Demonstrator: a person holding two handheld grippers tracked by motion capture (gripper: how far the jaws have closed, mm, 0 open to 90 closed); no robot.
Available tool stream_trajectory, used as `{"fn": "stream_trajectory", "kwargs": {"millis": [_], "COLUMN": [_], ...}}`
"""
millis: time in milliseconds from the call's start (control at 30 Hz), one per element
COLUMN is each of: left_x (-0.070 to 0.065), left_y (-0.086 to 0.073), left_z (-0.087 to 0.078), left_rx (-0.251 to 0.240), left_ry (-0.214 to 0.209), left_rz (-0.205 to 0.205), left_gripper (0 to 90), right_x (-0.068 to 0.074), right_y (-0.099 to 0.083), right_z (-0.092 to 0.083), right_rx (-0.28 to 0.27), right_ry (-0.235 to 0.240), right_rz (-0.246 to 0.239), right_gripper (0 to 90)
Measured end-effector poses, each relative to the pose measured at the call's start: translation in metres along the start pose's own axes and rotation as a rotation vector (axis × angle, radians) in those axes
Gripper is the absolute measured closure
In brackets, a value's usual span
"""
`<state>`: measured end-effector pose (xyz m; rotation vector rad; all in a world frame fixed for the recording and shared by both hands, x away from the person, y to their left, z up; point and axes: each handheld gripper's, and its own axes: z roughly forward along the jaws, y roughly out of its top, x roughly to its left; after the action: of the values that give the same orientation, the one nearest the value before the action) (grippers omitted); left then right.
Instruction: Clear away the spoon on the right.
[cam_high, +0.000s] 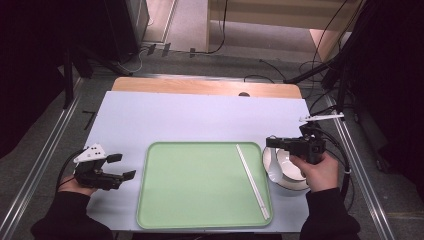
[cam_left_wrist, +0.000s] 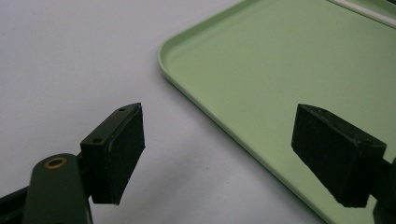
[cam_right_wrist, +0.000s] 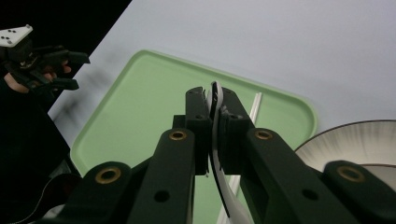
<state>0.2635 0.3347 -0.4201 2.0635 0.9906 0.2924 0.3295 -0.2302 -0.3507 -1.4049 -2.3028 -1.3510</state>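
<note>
**What I'm not getting from here**

The right gripper (cam_high: 272, 142) and my hand are covering much of the bowl (cam_high: 280, 172) in the high view. The right gripper view's edge is cropping that bowl (cam_right_wrist: 355, 140), and the tray (cam_left_wrist: 280, 70) is running off the left gripper view's frame. I'm seeing the chopsticks (cam_high: 252, 180) too small to separate.

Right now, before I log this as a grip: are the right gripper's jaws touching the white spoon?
Touching. In the right gripper view, the right gripper has both jaws closed against the thin white spoon, with no gap on either side.
</note>
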Motion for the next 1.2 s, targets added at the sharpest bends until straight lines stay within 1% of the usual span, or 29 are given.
{"fn": "stream_trajectory", "kwargs": {"millis": [67,100,233,300,367,500,700,900,1100,1200], "left_x": [0.0,0.0,0.0,0.0,0.0,0.0,0.0,0.0,0.0,0.0], "left_y": [0.0,0.0,0.0,0.0,0.0,0.0,0.0,0.0,0.0,0.0], "left_z": [0.0,0.0,0.0,0.0,0.0,0.0,-0.001,-0.001,-0.001,-0.001], "left_rx": [0.002,0.002,-0.002,-0.002,-0.003,-0.005,-0.004,-0.006,-0.006,-0.006], "left_ry": [0.003,0.003,0.001,0.002,0.001,0.0,0.003,0.004,0.004,0.003], "left_rz": [0.001,0.001,0.0,0.0,0.001,-0.001,0.0,-0.001,-0.001,-0.001], "left_gripper": [17.4,17.4,17.4,17.4,17.4,17.4,17.4,17.4,17.4,17.4], "right_x": [0.002,0.003,0.007,0.008,0.011,0.016,0.02,0.026,0.028,0.03], "right_y": [-0.001,-0.002,-0.004,-0.004,-0.006,-0.007,-0.01,-0.015,-0.019,-0.022], "right_z": [0.004,0.008,0.012,0.013,0.018,0.025,0.032,0.043,0.05,0.055], "right_rx": [0.004,0.015,0.021,0.024,0.033,0.051,0.058,0.078,0.091,0.108], "right_ry": [-0.002,-0.002,0.018,0.018,0.026,0.04,0.055,0.077,0.085,0.092], "right_rz": [-0.005,-0.006,-0.009,-0.01,-0.023,-0.028,-0.034,-0.045,-0.044,-0.039], "right_gripper": [85.7,85.8,85.8,85.8,85.8,85.8,85.7,85.7,85.6,85.6]}}
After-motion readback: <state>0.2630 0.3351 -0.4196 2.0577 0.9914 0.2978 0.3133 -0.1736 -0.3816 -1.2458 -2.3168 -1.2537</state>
